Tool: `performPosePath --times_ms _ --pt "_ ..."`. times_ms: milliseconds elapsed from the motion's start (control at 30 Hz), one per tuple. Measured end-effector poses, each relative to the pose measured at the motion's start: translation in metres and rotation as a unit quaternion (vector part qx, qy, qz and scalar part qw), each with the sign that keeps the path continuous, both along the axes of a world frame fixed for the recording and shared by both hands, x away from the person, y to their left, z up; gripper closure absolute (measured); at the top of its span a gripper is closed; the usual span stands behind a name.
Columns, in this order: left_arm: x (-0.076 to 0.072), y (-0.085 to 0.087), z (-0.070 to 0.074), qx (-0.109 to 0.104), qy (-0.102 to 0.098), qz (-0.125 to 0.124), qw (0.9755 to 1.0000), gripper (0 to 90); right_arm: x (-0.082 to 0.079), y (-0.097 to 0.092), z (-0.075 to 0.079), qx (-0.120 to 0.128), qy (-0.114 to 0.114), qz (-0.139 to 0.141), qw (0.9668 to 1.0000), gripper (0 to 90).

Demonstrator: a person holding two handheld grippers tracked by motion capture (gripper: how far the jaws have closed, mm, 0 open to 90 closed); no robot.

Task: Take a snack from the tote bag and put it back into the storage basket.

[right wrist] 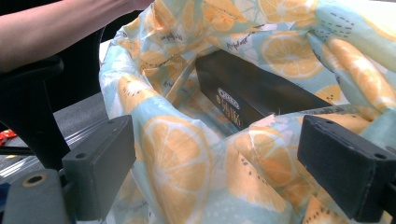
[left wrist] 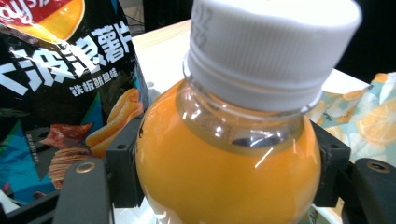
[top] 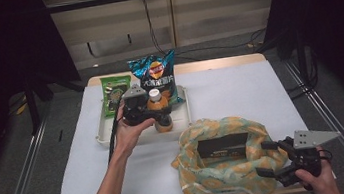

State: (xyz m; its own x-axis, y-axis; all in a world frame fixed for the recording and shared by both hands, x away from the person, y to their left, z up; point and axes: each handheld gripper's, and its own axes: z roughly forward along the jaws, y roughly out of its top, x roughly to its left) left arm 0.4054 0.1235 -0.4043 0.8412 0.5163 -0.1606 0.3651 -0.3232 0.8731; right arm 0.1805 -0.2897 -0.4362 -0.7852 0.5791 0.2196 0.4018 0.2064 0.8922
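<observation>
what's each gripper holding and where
Left gripper clamps the juice bottle at its shoulder, below the cap. Right gripper straddles the bag rim, unclamped.

Both forearms are left bare. The left gripper and right gripper are built black, topped by grey three-cornered plates with dark dots; a black cable is trailed from the left.

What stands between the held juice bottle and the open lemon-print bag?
Nothing visible. The left hand-held gripper clamps the orange juice bottle over the white tray; bare white table cover lies between it and the bag, whose mouth gapes around a black box.
</observation>
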Motion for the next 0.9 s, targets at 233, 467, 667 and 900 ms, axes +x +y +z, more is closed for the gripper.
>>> performPosePath --times_ms 233,467,667,900 --pt "0.009 0.005 -0.001 0.007 0.007 -0.017 0.9998 30.3 0.000 0.000 0.000 -0.001 0.003 -0.001 1.0000 10.9" --pt "0.014 0.005 0.001 0.008 0.005 -0.054 0.9985 30.3 0.000 0.000 0.000 0.001 0.003 0.000 1.0000 10.8" --pt "0.020 0.003 -0.001 0.012 0.012 -0.075 0.9970 30.3 0.000 0.000 -0.001 0.001 0.002 -0.001 1.0000 10.7" --pt "0.024 0.001 -0.004 0.021 0.016 -0.081 0.9964 30.3 0.000 0.000 -0.001 0.001 0.004 -0.002 1.0000 10.6"
